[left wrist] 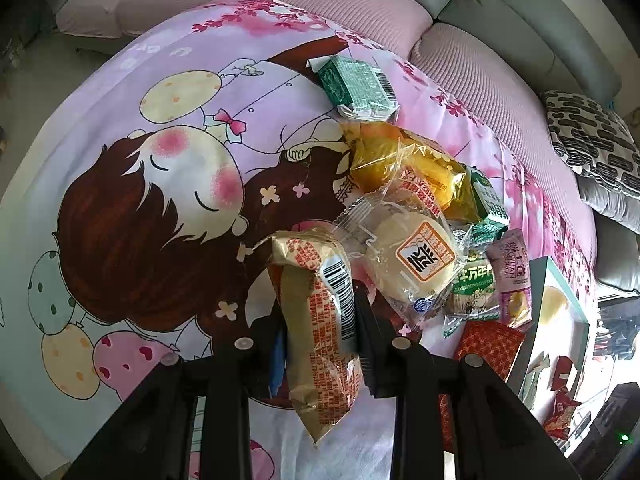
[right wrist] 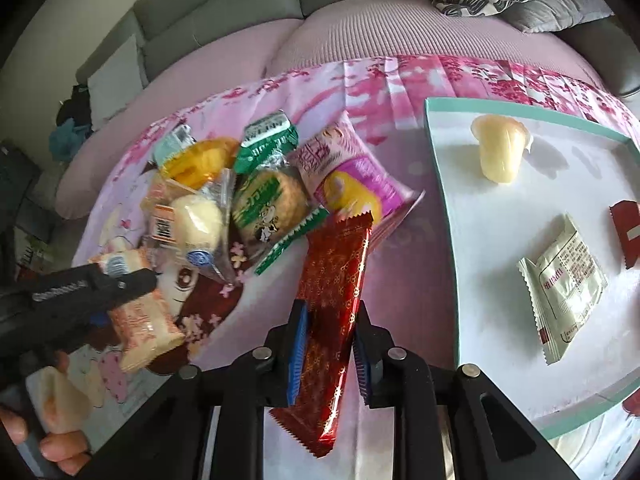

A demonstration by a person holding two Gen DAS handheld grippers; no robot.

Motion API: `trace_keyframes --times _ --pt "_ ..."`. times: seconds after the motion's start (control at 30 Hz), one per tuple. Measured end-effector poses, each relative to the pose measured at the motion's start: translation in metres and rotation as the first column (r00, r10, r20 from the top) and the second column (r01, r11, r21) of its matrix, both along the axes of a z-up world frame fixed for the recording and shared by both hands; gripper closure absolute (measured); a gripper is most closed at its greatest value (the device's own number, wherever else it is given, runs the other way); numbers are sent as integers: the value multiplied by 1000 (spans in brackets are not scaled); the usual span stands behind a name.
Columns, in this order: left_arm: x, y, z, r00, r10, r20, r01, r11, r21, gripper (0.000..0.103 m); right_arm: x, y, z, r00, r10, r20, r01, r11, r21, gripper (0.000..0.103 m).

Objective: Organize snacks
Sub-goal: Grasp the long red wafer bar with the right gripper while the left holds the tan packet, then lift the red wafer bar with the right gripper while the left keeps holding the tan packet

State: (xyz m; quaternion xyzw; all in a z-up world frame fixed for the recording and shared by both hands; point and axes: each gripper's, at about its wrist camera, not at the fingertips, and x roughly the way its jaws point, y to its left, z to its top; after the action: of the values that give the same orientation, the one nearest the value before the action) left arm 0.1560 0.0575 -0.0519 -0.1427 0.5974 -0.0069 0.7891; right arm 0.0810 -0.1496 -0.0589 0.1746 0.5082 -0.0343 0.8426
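On the table, over a glossy pink cartoon cloth (left wrist: 168,184), the left claw (left wrist: 320,320) is clenched on a crinkly gold packet (left wrist: 316,320). The right claw (right wrist: 328,344) grips a long red foil bar (right wrist: 336,300). Shiny wrapped snacks (right wrist: 256,184) are heaped at far left; a teal-rimmed tray (right wrist: 448,216) lies right. A ribbed pink sofa (right wrist: 360,36) stands behind.

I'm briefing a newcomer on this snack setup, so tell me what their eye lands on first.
Both claws are already loaded: the left claw is shut on a gold-and-orange packet, and the right claw is shut on a shiny red patterned packet. Between them a heap of mixed snacks lies on the pink cartoon sheet. To the right sits a teal-rimmed white tray with a few snacks in it.
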Motion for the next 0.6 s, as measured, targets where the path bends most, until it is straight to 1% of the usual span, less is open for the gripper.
trace_keyframes --times 0.13,0.27,0.33,0.43,0.5,0.6 --pt "2 -3 -4 1000 -1 -11 1 1000 2 71 2 1 -3 1000 11 -6 -11 1000 -12 73" --pt "3 -3 -4 1000 3 -10 -3 1000 -12 71 2 2 -3 1000 22 -7 -22 1000 8 73" --pt "3 -1 -4 1000 1 -11 -1 1000 -17 71 2 3 -5 999 32 -8 -32 999 36 73" --pt "4 0 -4 1000 -1 -13 1 1000 -20 71 2 9 -5 998 68 -7 -67 996 59 73" --pt "4 1 -4 1000 -2 -14 1 1000 -20 71 3 13 -5 997 79 -8 -79 996 40 73" --pt "4 2 -5 1000 0 -19 0 1000 -24 71 2 13 -6 998 69 -12 -69 997 18 73"
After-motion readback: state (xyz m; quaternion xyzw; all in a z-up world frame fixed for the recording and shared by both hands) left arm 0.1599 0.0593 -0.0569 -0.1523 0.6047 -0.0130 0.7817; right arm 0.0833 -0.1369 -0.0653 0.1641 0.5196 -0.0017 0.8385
